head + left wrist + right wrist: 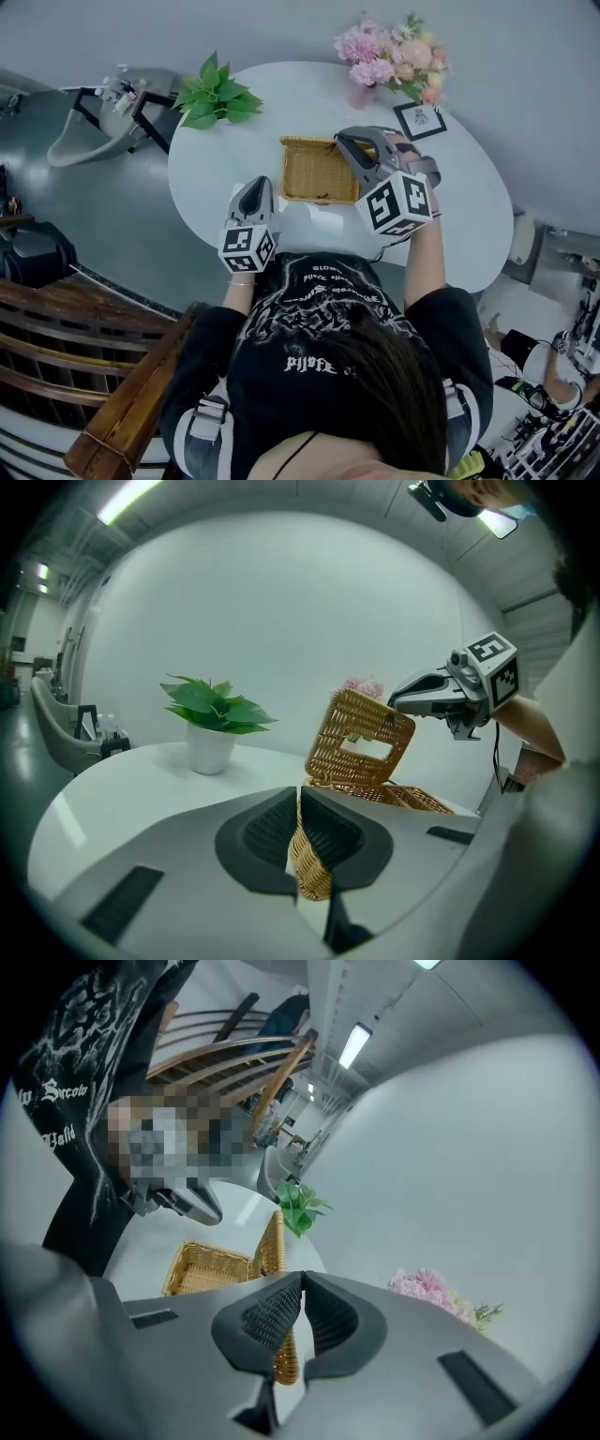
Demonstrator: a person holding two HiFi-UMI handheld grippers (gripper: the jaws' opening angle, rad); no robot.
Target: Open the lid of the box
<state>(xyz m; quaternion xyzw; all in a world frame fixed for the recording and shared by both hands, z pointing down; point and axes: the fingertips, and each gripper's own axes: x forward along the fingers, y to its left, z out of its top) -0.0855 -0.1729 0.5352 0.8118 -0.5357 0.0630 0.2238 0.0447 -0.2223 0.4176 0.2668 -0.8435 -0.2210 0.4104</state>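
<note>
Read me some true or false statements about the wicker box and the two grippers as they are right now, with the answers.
1. The woven wicker box's lid is raised and stands steeply. True.
2. The right gripper is empty. False: its fingers are shut on the lid's edge.
3. The left gripper clamps the box's wicker wall. True.
4. The green leafy plant in a white pot stands inside the box. False: it stands on the white table, apart from the box.

Even cool light from ceiling strip lights (127, 499), soft shadows, fisheye-bent edges
</note>
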